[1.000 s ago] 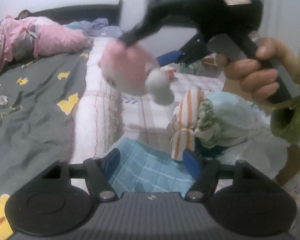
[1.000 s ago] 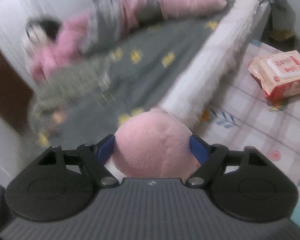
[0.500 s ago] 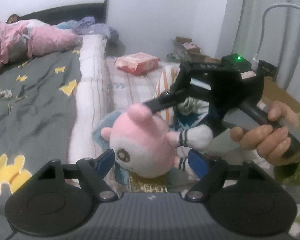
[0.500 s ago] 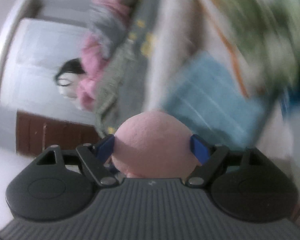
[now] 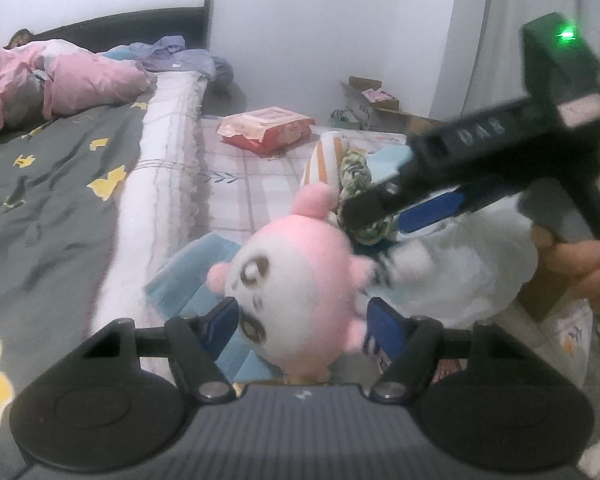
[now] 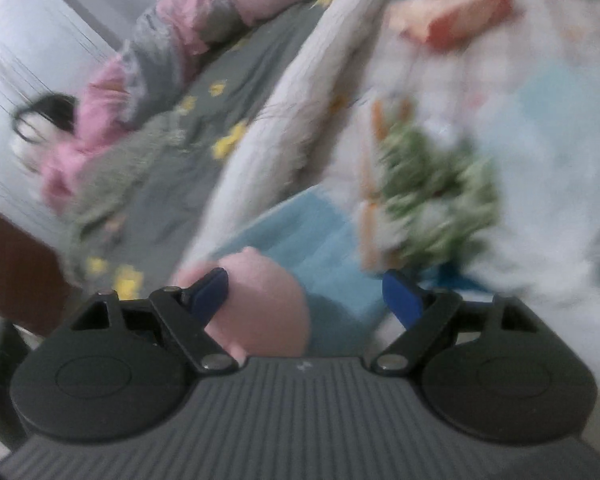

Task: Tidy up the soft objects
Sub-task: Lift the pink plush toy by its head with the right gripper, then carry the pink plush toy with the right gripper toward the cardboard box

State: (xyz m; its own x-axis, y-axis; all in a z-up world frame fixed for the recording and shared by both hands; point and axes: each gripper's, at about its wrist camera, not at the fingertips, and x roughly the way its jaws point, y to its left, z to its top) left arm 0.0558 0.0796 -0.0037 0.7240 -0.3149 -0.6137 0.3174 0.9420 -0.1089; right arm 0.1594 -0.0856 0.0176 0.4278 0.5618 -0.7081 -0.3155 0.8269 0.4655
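Note:
A pink and white plush toy sits between the fingers of my left gripper, whose jaws are closing, with both blue pads against the toy's sides. My right gripper reaches in from the upper right, just above and behind the toy. In the right wrist view my right gripper is open: the plush toy leans on the left pad, with a clear gap to the right pad. A folded blue towel lies under the toy.
Behind the toy lies a pile of an orange-striped cloth, a green-patterned cloth and a white cloth. A pack of wipes rests farther back. The bed's grey quilt fills the left. A hand holds the right gripper.
The right gripper brought the plush toy down from mid-air to between my left fingers, then opened off it. The left fingers have come in against the toy.

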